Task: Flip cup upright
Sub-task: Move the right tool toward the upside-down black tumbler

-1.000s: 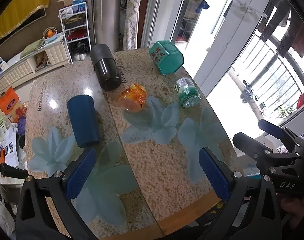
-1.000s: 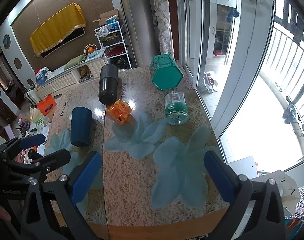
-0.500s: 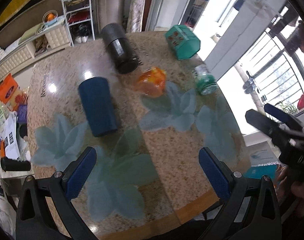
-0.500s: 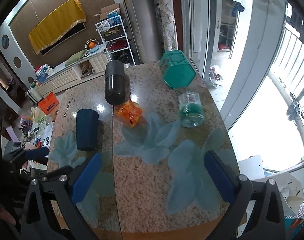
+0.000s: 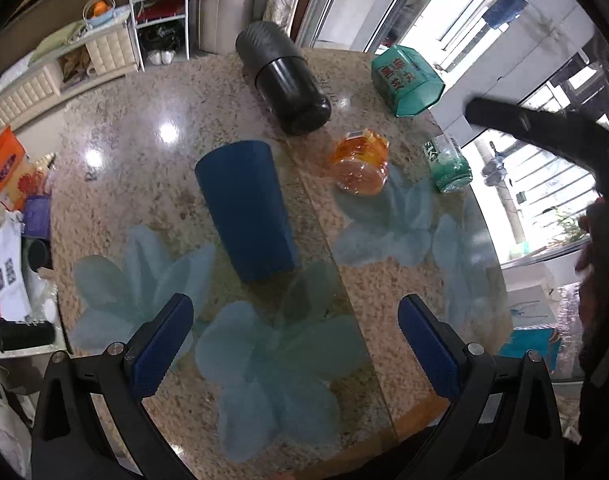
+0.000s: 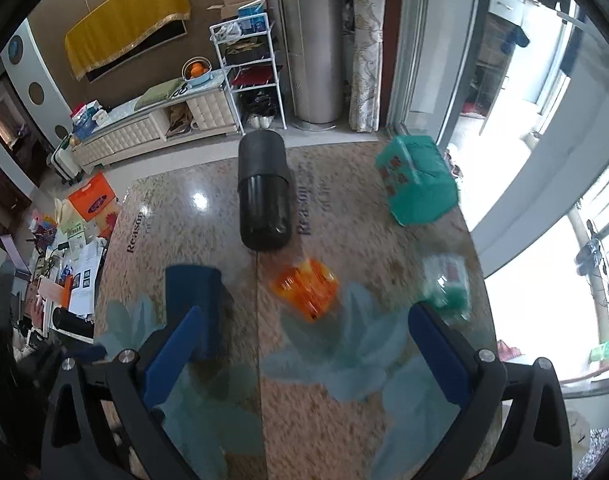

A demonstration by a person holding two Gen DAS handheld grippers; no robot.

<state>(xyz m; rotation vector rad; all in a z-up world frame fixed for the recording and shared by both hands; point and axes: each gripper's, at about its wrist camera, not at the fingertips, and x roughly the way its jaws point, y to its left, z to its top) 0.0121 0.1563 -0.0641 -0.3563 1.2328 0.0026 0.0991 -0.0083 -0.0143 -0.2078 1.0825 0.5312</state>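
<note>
My left gripper (image 5: 294, 334) is wide open, nothing between its 2 blue pads (image 5: 162, 344), hanging over the speckled granite tabletop with pale blue flower prints (image 5: 384, 280). Dark blue plastic cup (image 5: 244, 210) lies on its side on that tabletop, at 11 o'clock from my left jaws, apart from both pads; which end is the mouth, cannot tell. My right gripper (image 6: 304, 354) is also spread open and holds nothing. In the right wrist view the cup (image 6: 194, 292) sits at 10 o'clock, partly hidden behind my left-hand pad (image 6: 172, 354). Black cylindrical flask (image 5: 284, 84) lies on its side at 12 o'clock from the cup, well apart. Orange translucent jar (image 5: 360, 162) lies at 3 o'clock of the cup, near the flask's end. Clear bottle with green contents (image 5: 448, 162) lies just past the jar at 3 o'clock. Green hexagonal tin with red characters (image 5: 406, 80) sits at the far edge, 1 o'clock. Right view is motion-blurred.
</note>
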